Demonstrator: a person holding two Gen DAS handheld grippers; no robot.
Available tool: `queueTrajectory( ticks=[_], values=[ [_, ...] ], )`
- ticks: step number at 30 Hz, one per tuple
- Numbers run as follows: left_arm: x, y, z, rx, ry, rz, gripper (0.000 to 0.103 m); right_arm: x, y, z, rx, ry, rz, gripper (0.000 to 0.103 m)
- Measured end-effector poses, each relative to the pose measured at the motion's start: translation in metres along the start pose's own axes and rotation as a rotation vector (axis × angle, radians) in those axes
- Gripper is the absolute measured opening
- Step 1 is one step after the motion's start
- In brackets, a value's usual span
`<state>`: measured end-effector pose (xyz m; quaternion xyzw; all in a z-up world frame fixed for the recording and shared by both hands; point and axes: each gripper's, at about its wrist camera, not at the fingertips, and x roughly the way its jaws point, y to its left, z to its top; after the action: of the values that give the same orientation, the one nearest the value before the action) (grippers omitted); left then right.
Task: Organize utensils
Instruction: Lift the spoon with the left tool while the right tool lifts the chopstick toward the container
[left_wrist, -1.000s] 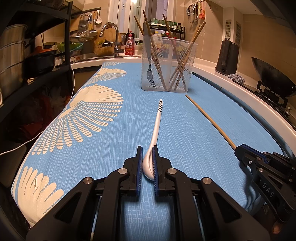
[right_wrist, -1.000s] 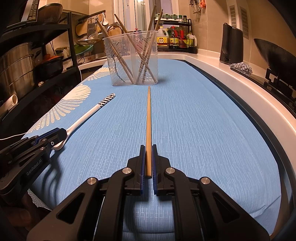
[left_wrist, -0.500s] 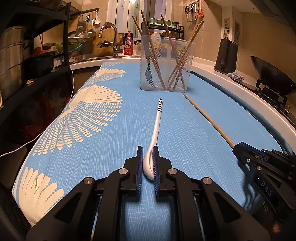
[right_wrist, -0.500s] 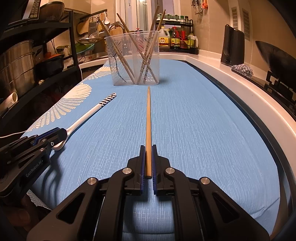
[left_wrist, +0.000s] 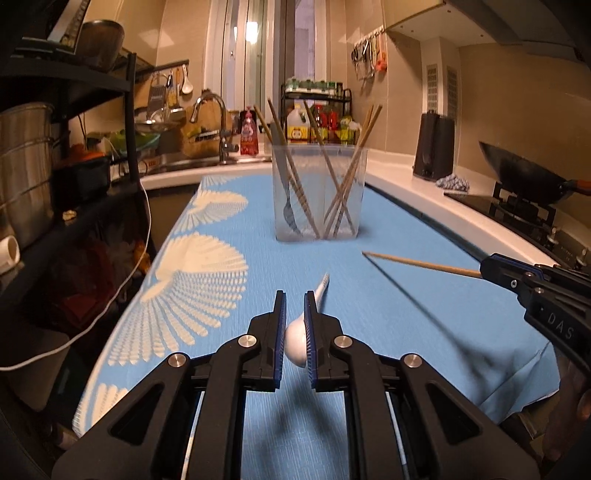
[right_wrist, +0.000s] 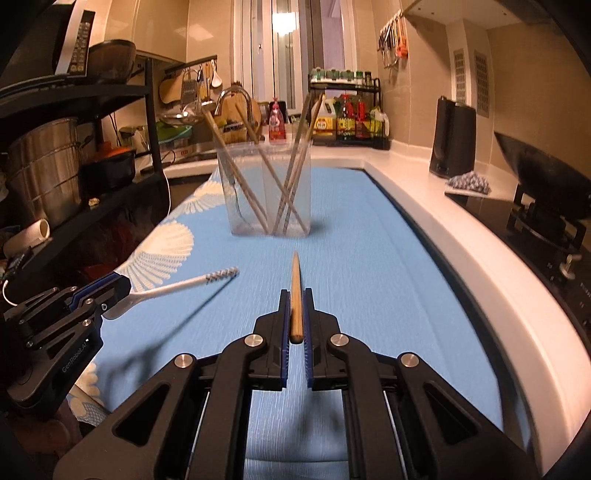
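The white spoon (left_wrist: 297, 341) looks like ceramic or hard plastic: I judge it light and stiff, with a smooth surface that can slip, and breakable if it falls. It is taken at the bowl end, which is the widest part and gives the pads something to press; the long handle with the striped tip points forward, away from the left hand-held gripper (left_wrist: 294, 325), and hangs above the blue cloth of the tabletop (left_wrist: 388, 295), with a shadow below it. The jaws of this gripper are closed on the bowl from both sides. The wooden chopstick (right_wrist: 295, 295) is thin, light and rigid, and being round it may roll or turn between the pads; the right hand-held gripper (right_wrist: 295, 321) is closed on its thick end, and the thin tip points ahead toward the clear plastic container (right_wrist: 266, 188). This container stands in front of both grippers, well apart, and already holds several chopsticks and a fork.
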<state>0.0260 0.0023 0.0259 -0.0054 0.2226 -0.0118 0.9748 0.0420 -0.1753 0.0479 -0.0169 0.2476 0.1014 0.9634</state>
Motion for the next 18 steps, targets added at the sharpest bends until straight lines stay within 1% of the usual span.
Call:
queueTrajectory(
  ticks=[7,8,12,13,15,16,18],
  values=[
    [-0.011,0.006,0.034,0.008,-0.073,-0.005,0.007,-0.011,-0.005,0.044,-0.008,-0.069,0.018,0.006],
    [-0.012,0.009,0.041,0.003,-0.08,-0.009,0.004,-0.011,-0.006,0.051,-0.007,-0.077,0.025,0.006],
    [-0.013,0.016,0.069,-0.001,-0.111,-0.025,0.003,-0.009,-0.006,0.082,-0.014,-0.099,0.046,0.006],
    [-0.012,0.018,0.077,0.0,-0.114,-0.03,0.0,-0.007,-0.005,0.089,-0.021,-0.097,0.049,0.006],
    [-0.003,0.019,0.09,0.016,-0.087,-0.034,0.0,-0.002,-0.004,0.103,-0.031,-0.094,0.057,0.006],
    [0.001,0.022,0.092,0.007,-0.071,-0.042,0.0,0.0,-0.003,0.108,-0.036,-0.094,0.057,0.006],
    [0.008,0.034,0.086,-0.045,-0.045,-0.069,0.0,0.001,-0.001,0.113,-0.042,-0.098,0.061,0.006]
  ],
)
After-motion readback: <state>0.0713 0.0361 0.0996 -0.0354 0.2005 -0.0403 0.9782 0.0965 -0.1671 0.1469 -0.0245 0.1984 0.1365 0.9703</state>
